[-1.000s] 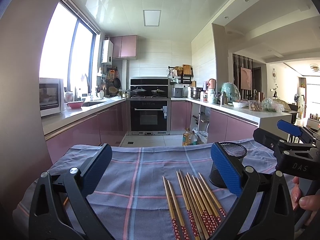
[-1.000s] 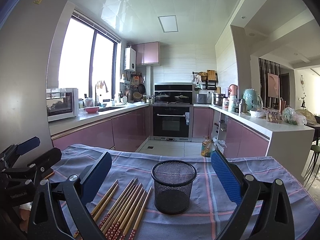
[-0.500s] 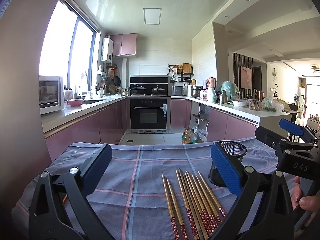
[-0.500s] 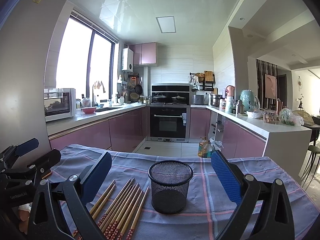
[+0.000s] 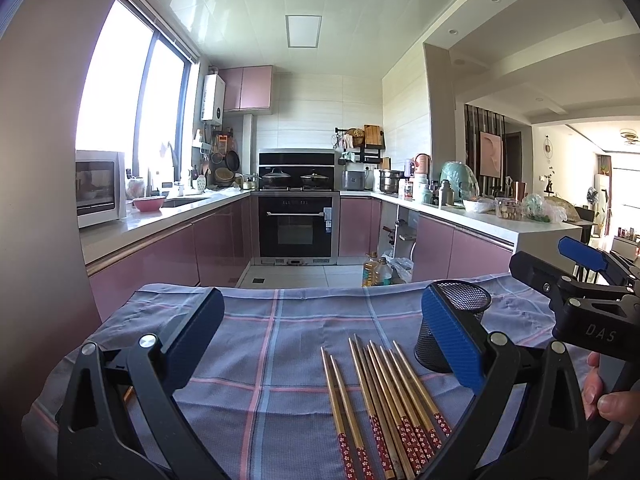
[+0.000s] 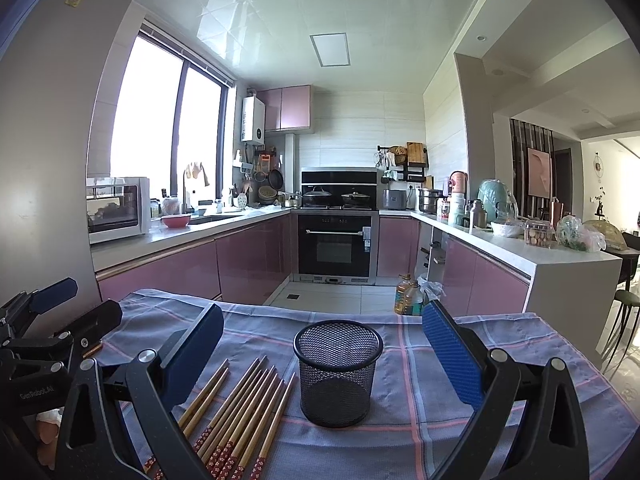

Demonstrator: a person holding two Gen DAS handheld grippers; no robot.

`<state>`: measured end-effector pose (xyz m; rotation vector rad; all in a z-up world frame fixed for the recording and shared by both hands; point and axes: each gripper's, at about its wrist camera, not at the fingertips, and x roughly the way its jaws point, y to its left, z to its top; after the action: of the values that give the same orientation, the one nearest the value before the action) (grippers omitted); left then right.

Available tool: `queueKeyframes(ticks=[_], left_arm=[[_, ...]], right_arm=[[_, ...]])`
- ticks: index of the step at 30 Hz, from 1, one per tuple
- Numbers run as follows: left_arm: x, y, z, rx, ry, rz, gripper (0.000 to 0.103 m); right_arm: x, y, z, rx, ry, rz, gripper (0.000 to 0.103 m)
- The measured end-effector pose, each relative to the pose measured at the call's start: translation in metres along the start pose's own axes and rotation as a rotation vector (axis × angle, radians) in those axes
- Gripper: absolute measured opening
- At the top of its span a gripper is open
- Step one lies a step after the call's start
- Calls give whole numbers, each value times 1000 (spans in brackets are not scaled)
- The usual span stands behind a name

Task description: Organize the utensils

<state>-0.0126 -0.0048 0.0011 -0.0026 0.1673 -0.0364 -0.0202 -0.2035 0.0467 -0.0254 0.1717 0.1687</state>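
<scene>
Fingers of the left gripper (image 5: 320, 344) stand wide apart over the checked cloth (image 5: 256, 344), gripping nothing; in the left wrist view the chopsticks (image 5: 384, 404) lie in a loose row just ahead, beside the mesh cup (image 5: 460, 312). From the right wrist, the right gripper (image 6: 320, 356) is likewise spread and empty, framing the mesh cup, which looks empty. No chopstick is in it, so the sorting seems not yet begun; every stick remains to be moved.
</scene>
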Motion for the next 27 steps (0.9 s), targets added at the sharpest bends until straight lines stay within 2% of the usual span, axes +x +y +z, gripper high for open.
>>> queueKeyframes(ticks=[22,27], left_arm=[[5,-1,-2,0,11,-4,97],[10,-1,-5,6,34,-8,97]], right_arm=[[1,0,1,3,3,0,96],[4,-1,-1,5,20,14,96]])
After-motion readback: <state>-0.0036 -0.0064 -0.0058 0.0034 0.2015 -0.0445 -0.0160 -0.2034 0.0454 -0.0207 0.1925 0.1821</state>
